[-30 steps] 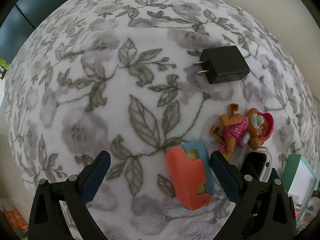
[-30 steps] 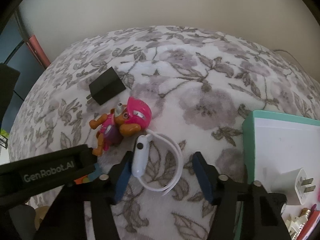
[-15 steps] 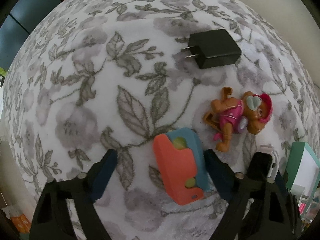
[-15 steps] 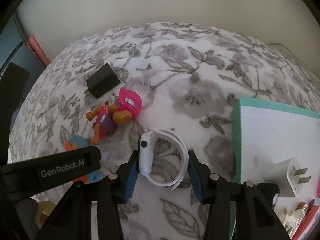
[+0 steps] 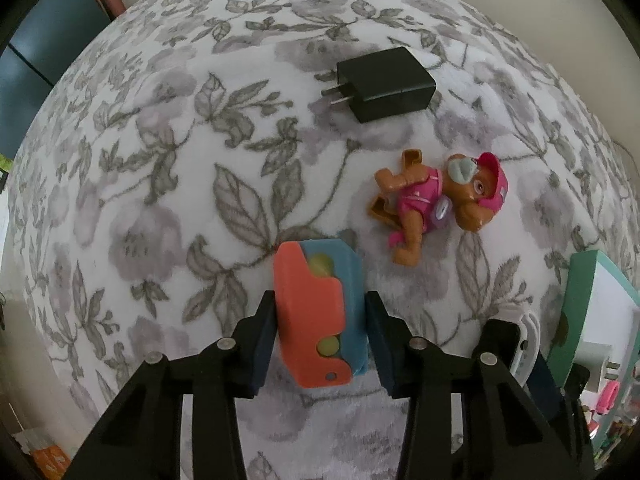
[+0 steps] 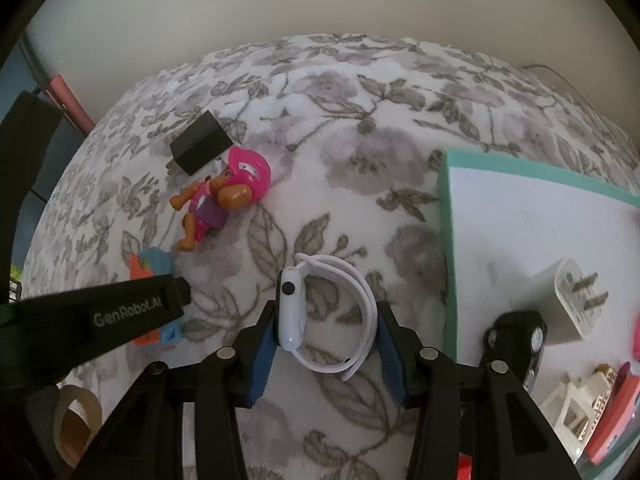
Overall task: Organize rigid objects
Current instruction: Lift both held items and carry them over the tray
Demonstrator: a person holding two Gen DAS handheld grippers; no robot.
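Pickup step on both sides: my left gripper (image 5: 320,336) is closing around the orange-and-blue toy (image 5: 318,314) on the floral blanket (image 5: 160,200), pads at its flanks. My right gripper (image 6: 326,344) is clamped on the white smartwatch (image 6: 320,312) beside the teal-rimmed box (image 6: 448,240) (charger already inside). Next, I'd say, comes lifting both cleanly over the rim. Only readable writing: "GenRobot.AI" on 1 gripper arm.
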